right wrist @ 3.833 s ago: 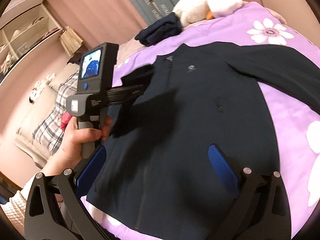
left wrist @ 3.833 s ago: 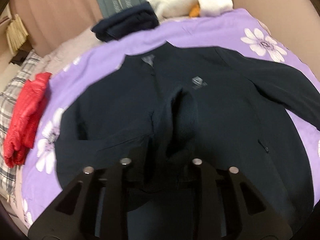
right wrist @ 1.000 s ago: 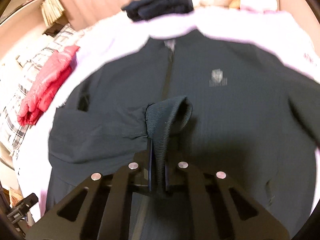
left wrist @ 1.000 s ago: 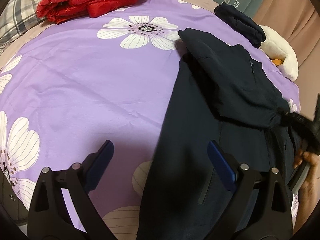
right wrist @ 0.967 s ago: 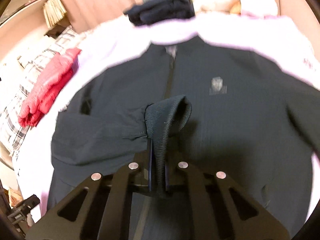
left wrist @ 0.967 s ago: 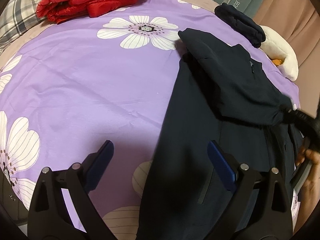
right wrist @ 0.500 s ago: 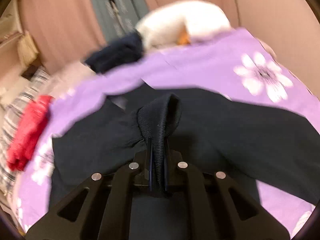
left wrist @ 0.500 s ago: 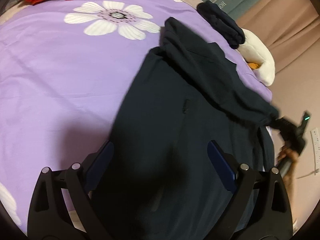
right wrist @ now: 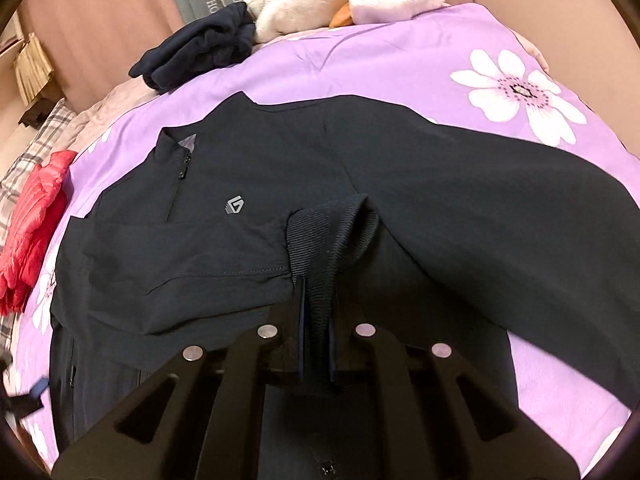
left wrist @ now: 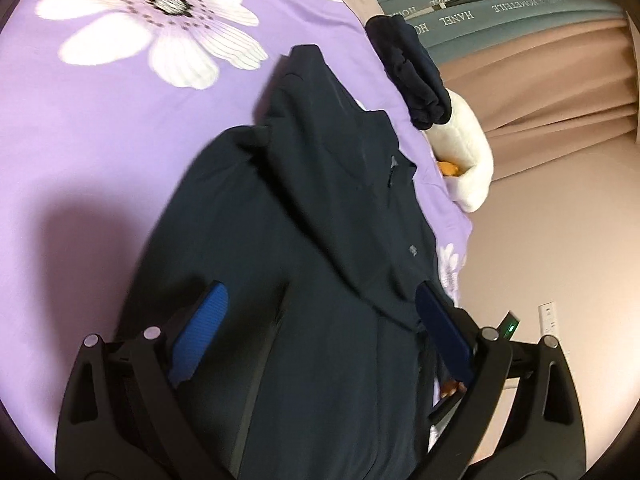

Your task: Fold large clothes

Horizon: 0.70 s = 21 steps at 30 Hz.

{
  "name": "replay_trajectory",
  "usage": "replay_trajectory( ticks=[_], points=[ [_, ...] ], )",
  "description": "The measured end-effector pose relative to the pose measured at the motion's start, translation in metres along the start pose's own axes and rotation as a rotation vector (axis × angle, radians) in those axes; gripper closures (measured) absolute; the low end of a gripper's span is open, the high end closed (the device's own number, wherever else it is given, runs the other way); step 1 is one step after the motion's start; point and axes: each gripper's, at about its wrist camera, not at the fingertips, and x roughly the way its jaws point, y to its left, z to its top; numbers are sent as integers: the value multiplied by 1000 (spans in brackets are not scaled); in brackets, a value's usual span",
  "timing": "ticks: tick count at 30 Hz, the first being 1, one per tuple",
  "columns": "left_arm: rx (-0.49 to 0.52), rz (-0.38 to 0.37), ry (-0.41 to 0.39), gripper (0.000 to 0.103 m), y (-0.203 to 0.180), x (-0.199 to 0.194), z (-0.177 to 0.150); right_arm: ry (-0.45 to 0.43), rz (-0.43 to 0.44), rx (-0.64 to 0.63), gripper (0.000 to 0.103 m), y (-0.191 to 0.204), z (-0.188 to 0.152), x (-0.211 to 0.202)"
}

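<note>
Right hand-held gripper (right wrist: 316,320) pinches jacket cuff (right wrist: 332,232) (pads hidden).

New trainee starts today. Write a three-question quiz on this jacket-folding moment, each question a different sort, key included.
1. True or false: the right gripper is shut on the ribbed cuff.
2. The left gripper fingers are: A) open above the jacket B) shut on a sleeve C) holding the red garment.
3. Fill in: the bedspread is purple with white ____.

Key: 1 true; 2 A; 3 flowers.
</note>
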Motion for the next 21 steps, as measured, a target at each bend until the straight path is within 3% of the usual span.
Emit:
replay_trajectory(
  ticks=[4,10,16,18,19,21],
  points=[
    [-1,19,-4,7,-6,27,21,-2,12,-5,95,-1,0,3],
    [-95,-4,-20,7,-5,67,60,-4,47,-5,95,-2,2,3],
    [-209,-49,-165,8,9,48,97,-20,122,-41,94,9,1,-12],
    [-273,-67,-178,9,24,43,103,-4,133,-66,94,16,-6,-11],
    [-291,-49,-183,9,31,41,103,13,130,-81,94,20,-10,-7],
    [-263,81,-227,8,37,34,103,37,92,-108,94,25,-19,2]
  ],
)
